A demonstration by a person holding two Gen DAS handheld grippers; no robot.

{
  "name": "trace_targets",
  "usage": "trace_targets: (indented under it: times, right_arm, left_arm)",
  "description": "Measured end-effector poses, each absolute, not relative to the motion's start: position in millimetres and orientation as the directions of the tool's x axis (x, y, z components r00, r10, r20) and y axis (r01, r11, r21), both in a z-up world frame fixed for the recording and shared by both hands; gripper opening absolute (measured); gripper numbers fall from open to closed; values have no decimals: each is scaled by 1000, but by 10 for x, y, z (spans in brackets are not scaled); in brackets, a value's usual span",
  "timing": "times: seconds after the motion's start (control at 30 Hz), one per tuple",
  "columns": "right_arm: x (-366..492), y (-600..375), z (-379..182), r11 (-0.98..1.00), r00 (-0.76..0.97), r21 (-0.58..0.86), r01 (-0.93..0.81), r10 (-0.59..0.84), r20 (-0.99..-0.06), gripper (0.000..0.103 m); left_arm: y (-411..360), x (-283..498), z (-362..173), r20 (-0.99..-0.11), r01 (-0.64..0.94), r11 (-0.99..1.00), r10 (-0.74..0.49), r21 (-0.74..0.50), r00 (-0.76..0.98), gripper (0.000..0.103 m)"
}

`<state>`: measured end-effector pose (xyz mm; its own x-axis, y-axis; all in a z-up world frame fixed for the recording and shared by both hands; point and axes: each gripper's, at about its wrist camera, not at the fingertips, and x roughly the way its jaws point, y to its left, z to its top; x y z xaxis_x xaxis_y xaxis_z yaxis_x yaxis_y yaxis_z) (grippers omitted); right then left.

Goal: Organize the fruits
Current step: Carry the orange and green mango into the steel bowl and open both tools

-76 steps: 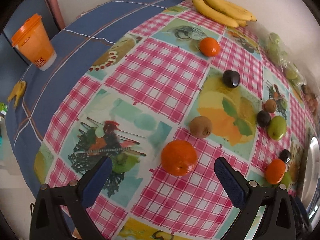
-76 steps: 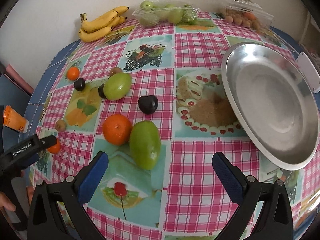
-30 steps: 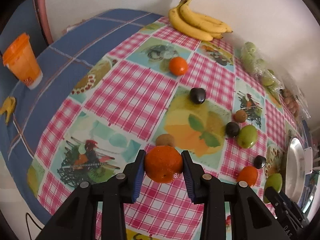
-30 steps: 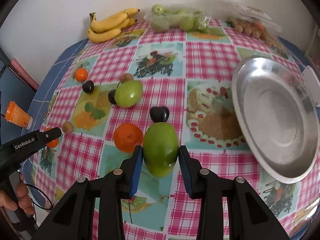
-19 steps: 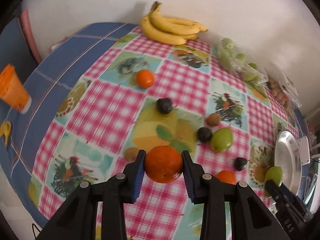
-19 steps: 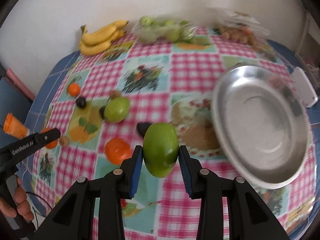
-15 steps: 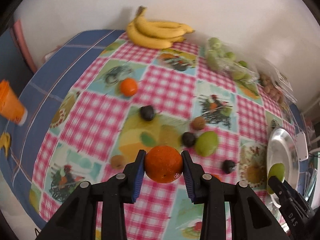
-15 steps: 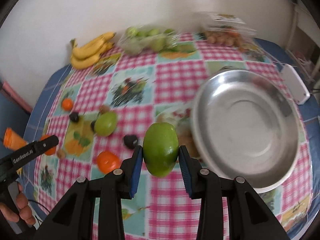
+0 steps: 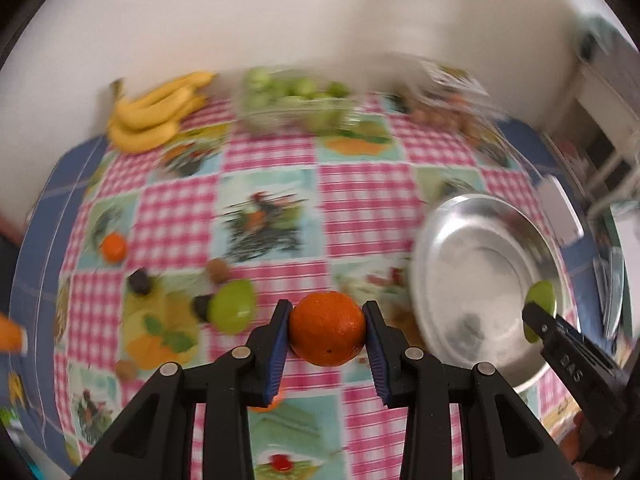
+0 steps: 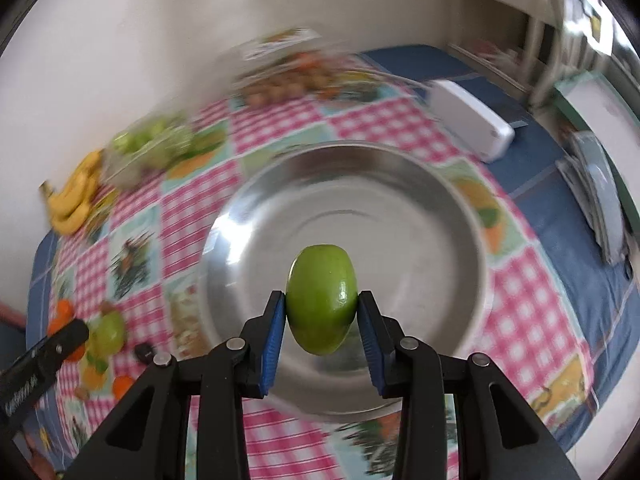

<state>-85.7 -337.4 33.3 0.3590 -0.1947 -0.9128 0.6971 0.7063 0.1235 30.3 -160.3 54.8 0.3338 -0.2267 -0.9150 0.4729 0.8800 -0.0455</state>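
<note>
The steel bowl (image 10: 280, 200) on the worktop (image 10: 540, 320) lies empty. Above it, the right hand-held gripper (image 10: 322, 312) clenches a green fruit (image 10: 322, 300); the left (image 9: 326, 336) clamps an orange (image 9: 327, 328) short of the rim. Both fruits look firm, smooth and rounded, best held across the widest part.

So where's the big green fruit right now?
The green fruit is clamped in the right gripper, over the metal bowl.

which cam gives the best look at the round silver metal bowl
The right wrist view: the round silver metal bowl fills the centre, its whole rim visible behind the held green fruit. The left wrist view shows the bowl blurred at the right edge.
</note>
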Motion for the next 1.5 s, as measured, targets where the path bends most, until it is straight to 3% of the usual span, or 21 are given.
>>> trace_targets:
  times: [0.57,1.5]
  right_arm:
    - [-1088,-3758,123,613,317,142,777,-186,-930,38]
    - [-977,-3743,-23,644,287,144,751,-123,-950,38]
  left_arm:
    - [-2761,45,91,-937,632,771,-274,-78,218,38]
    - [-2532,333,-310,-959,518,855,-162,-19,232,39]
